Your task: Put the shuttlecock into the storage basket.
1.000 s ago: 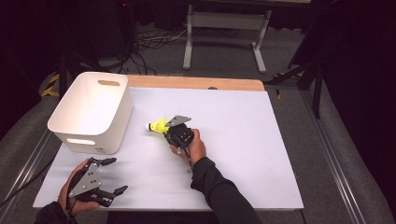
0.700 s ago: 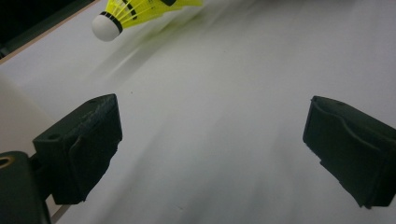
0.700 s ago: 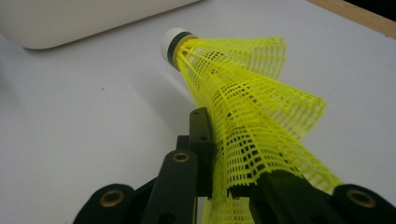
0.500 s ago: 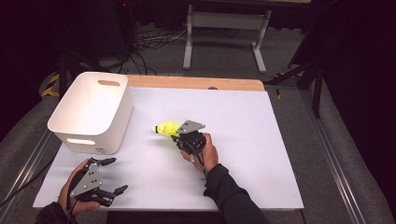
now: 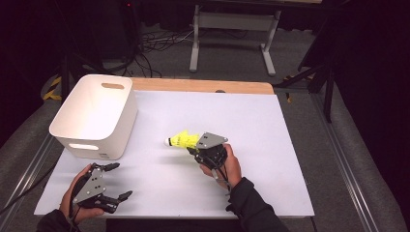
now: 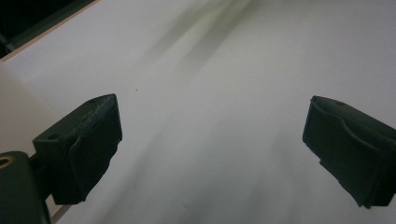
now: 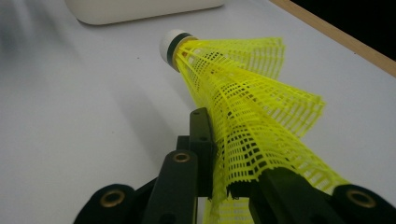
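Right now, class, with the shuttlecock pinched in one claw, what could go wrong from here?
1. The right claw grips only the yellow shuttlecock's mesh skirt, already squashed flat; it may deform further or slip out.
2. The white bin stands off to the left, so the shuttlecock could drop on the way there, and the open left claw is too far to help.

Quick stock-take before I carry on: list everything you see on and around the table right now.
shuttlecock: one, yellow mesh skirt with white cork, clamped by its skirt in the right gripper, mid-table
bin: one, white, handle slots, table's left side
table: one, white top with wooden far edge
metal stand: one, grey, floor behind table
cables: several, black, floor behind table
left gripper: one, black, open, near-left edge
right gripper: one, black, shut on shuttlecock
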`<state>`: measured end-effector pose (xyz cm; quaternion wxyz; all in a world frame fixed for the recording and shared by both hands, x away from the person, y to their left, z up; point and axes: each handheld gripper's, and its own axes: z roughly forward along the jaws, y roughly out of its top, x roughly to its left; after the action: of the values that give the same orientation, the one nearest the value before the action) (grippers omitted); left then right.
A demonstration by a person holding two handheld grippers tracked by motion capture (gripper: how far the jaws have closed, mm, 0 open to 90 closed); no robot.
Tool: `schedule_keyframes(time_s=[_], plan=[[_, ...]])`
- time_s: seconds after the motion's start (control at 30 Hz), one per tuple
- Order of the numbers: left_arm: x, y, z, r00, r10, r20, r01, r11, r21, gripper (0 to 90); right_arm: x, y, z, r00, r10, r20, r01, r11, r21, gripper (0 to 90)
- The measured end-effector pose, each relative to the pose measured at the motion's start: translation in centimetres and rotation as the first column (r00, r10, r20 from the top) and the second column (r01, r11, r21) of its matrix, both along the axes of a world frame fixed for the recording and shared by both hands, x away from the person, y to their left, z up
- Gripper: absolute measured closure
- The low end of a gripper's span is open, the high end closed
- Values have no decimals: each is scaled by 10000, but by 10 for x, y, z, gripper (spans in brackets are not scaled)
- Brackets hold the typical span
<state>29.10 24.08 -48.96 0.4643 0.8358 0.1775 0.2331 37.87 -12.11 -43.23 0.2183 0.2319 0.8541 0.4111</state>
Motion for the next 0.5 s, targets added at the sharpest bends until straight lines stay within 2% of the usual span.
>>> schedule_keyframes(time_s=[0.27, 0.5], plan=[[-1, 0, 1, 9999, 111, 89, -112, 9999, 83, 55, -12, -6, 2, 9994, 348, 35, -347, 9992, -200, 842], [-1, -2, 0, 9999, 136, -19, -136, 9999, 106, 58, -23, -11, 5, 9980, 623, 124, -618, 9975, -345, 842]])
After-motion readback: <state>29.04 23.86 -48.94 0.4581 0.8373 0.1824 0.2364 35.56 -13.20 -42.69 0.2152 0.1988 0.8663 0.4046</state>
